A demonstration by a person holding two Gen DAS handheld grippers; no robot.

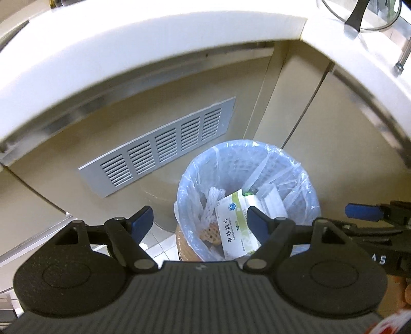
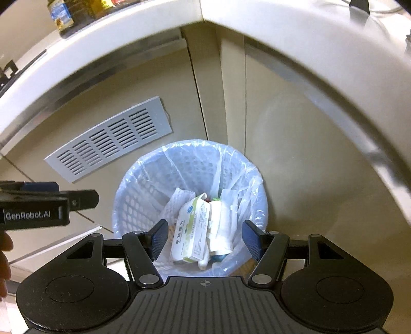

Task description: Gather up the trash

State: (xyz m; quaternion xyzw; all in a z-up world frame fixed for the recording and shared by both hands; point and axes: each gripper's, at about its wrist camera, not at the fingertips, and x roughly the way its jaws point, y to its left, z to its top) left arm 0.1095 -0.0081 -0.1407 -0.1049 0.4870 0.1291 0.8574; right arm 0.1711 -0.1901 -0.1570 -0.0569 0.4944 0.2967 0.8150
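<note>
A white basket bin lined with a pale blue bag [image 1: 248, 154] [image 2: 190, 151] stands on the floor in the cabinet corner. In it lie a white and green medicine box [image 1: 236, 228] [image 2: 191, 231], white foam netting [image 1: 210, 203] [image 2: 177, 200] and other wrappers. My left gripper [image 1: 199, 214] hangs open above the bin's near side, with nothing between its fingers. My right gripper [image 2: 205, 227] is also open and empty over the bin; the box lies well below it. Each gripper shows at the edge of the other's view: the right one [image 1: 364, 212] and the left one [image 2: 51, 203].
A white countertop edge [image 1: 154, 51] [image 2: 282, 33] arches over the beige cabinet doors. A grey vent grille [image 1: 159, 146] [image 2: 108, 138] sits on the left door. A glass lid [image 1: 359, 15] and bottles [image 2: 61, 15] stand on the counter. Floor tiles [image 1: 159, 246] show beside the bin.
</note>
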